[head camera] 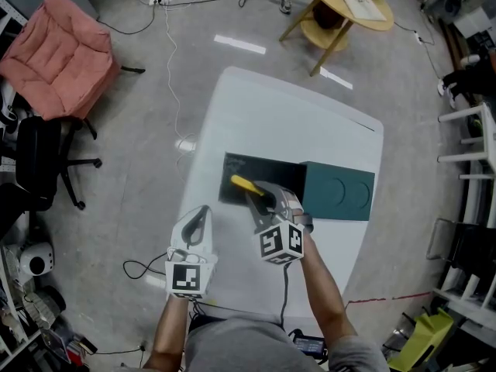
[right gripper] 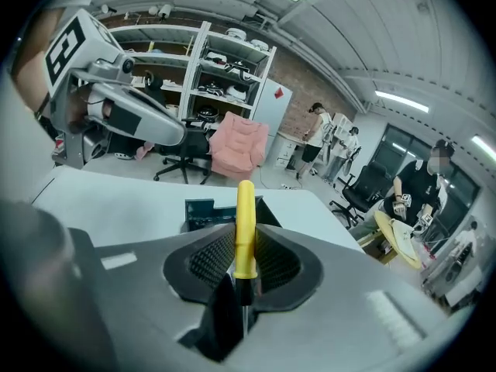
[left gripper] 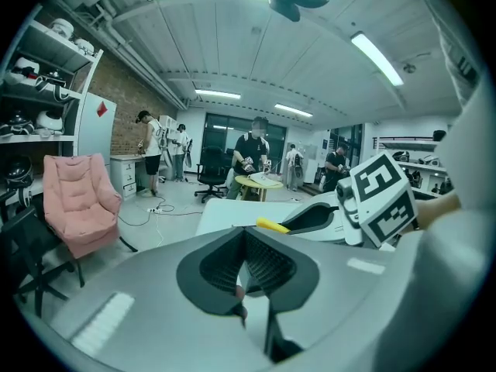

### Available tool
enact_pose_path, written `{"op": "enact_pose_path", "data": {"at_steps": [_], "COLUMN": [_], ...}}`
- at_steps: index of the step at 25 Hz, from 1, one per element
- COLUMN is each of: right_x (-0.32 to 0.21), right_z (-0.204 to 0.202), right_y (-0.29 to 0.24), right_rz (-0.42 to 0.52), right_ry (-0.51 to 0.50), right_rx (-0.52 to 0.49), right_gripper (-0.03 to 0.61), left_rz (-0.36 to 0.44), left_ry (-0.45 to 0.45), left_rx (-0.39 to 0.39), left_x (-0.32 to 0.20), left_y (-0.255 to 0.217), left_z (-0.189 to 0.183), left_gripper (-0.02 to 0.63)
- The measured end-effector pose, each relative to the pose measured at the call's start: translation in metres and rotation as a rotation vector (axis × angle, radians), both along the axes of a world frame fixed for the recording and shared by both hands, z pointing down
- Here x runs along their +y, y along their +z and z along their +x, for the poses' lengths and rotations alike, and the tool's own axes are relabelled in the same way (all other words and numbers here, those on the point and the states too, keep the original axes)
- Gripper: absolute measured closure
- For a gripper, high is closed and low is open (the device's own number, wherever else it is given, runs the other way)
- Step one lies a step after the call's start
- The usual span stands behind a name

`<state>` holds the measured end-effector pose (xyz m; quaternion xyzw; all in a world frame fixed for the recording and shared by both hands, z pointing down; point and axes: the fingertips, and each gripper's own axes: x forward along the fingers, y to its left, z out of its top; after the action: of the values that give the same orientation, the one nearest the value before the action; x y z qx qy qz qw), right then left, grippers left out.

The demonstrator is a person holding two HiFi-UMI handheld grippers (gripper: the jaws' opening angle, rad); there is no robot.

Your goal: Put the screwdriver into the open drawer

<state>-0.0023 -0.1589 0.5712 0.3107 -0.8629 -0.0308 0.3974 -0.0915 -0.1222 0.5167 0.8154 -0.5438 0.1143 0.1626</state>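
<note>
Right gripper view looks straight along the right gripper (right gripper: 246, 237). Its ribbed black fingers are clamped on a yellow plastic-handled screwdriver (right gripper: 245, 208) with a thin metal shaft. The handle juts out ahead of the fingertips, and the shaft runs back between them toward the camera. Just past the handle's end, ahead of and below the fingertips, lies the shallow, dark green open drawer (right gripper: 203, 211).

From the head view, that drawer stands pulled out of a dark green box-shaped cabinet (head camera: 337, 194) on a white rectangular table (head camera: 256, 115). The yellow handle shows over the drawer's tray. Whether it touches the tray floor cannot be told.

The left gripper (left gripper: 248, 260) has its fingers together with nothing between them. It sits off to the side of the drawer, over bare tabletop near the table's edge, and seems to have no part in this step.

By my reading, the step in hand is the placing itself: the screwdriver is over its target but not yet let go. The next move calls for bringing the fingertips low enough for the handle to sit inside the drawer walls. The tool should be laid flatter along the tray before the fingers part. The round handle may roll, and its end could catch the cabinet's face, so the release should be low and gentle.
</note>
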Motion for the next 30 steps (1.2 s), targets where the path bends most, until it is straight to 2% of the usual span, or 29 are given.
{"op": "enact_pose_path", "data": {"at_steps": [5, 11, 26, 30], "right_x": [0.0, 0.0, -0.016, -0.018], "right_z": [-0.007, -0.01, -0.014, -0.013], "right_y": [0.016, 0.036, 0.051, 0.056], "right_rz": [-0.015, -0.043, -0.063, -0.099], "right_ry": [-0.054, -0.082, -0.085, -0.083], "right_rx": [0.072, 0.15, 0.2, 0.211], "right_gripper": [0.497, 0.497, 0.495, 0.495], "left_rz": [-0.019, -0.037, -0.065, -0.064], "left_ry": [-0.021, -0.016, -0.04, -0.027], "left_rx": [0.024, 0.014, 0.036, 0.018], "left_x": [-0.003, 0.0, -0.003, -0.002], "left_y": [0.006, 0.018, 0.026, 0.031], "left_z": [-0.002, -0.006, -0.015, -0.016], "left_gripper": [0.601, 0.601, 0.601, 0.601]}}
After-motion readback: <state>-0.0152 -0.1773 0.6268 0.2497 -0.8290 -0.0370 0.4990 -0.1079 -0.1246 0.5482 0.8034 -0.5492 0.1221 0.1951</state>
